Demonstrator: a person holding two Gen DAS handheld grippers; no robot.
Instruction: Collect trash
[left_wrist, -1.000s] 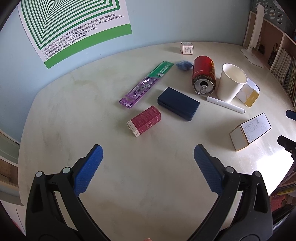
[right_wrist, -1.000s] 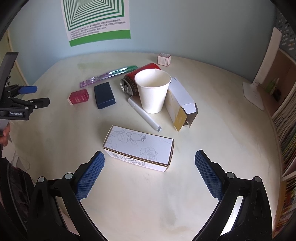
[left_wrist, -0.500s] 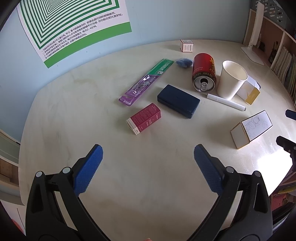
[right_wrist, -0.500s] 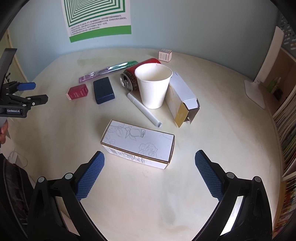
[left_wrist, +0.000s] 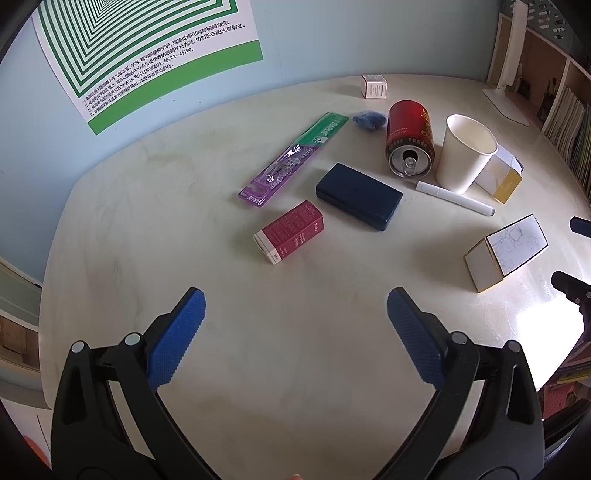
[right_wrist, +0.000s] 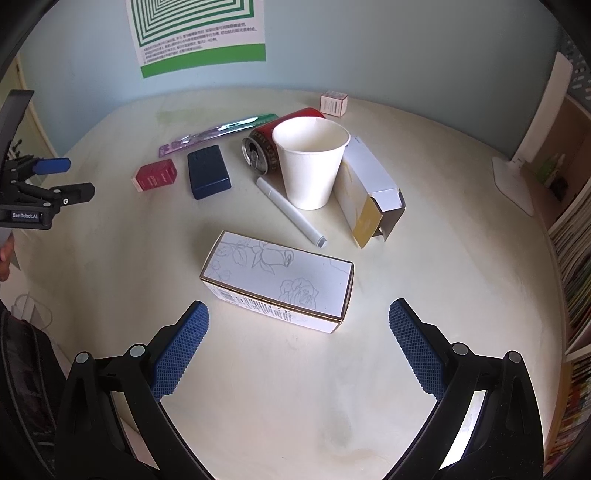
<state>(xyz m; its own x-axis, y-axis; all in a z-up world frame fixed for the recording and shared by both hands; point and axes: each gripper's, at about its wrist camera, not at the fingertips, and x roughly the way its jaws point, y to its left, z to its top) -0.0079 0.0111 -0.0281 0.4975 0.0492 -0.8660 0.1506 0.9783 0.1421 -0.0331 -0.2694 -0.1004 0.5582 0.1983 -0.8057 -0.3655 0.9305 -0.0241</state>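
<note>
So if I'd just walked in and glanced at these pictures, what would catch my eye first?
Probably the red can lying on its side mid-table, its open top facing you, right behind an upright white paper cup. Nearer, a long white box with rose drawings lies flat just ahead of the open right gripper. On the blue wall behind hangs a green-striped poster.

"DARLIE" on toothbrush pack (left_wrist: 295, 157); "GenRobot.AI" on left hand-held gripper (right_wrist: 59, 181).

Red can (left_wrist: 409, 136), white cup (left_wrist: 465, 153), rose-sketched box (right_wrist: 277, 282).
</note>
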